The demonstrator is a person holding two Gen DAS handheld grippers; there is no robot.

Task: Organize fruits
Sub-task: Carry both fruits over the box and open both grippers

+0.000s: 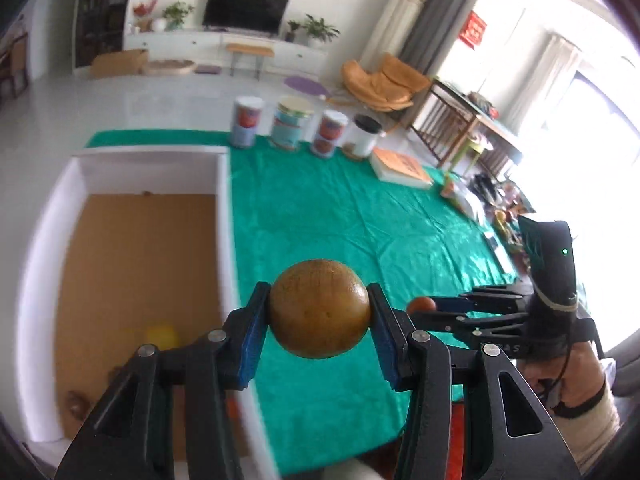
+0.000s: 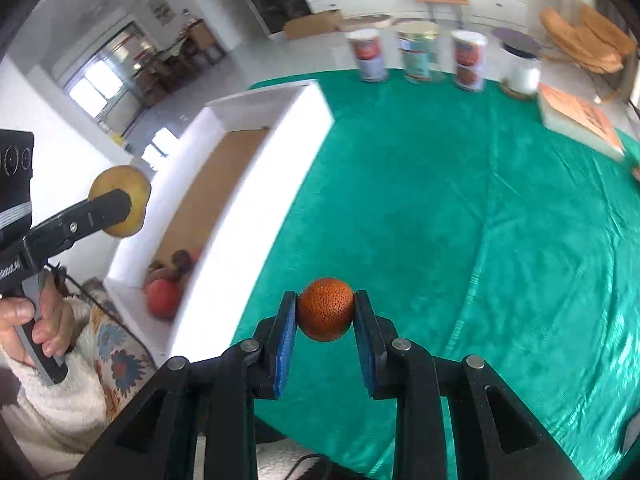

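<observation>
My left gripper (image 1: 319, 312) is shut on a round brownish-yellow fruit (image 1: 319, 308), held in the air over the green cloth beside a white box (image 1: 224, 216). In the right wrist view that same fruit (image 2: 132, 184) hangs above the box's near end. My right gripper (image 2: 325, 316) is shut on a small rough orange fruit (image 2: 325, 314) above the cloth; the left wrist view shows this small orange fruit (image 1: 420, 304) at its fingertips. The box has a brown floor (image 1: 136, 264) with a yellow fruit (image 1: 162, 334) and several reddish fruits (image 2: 164, 296) in it.
A green cloth (image 1: 340, 220) covers the table. Three tins (image 1: 290, 122) and a white jar (image 1: 364, 136) stand along its far edge, with a book (image 1: 402, 168) to their right. More clutter lies at the right edge (image 1: 504, 216). A person's hand (image 2: 44, 320) holds the left gripper's handle.
</observation>
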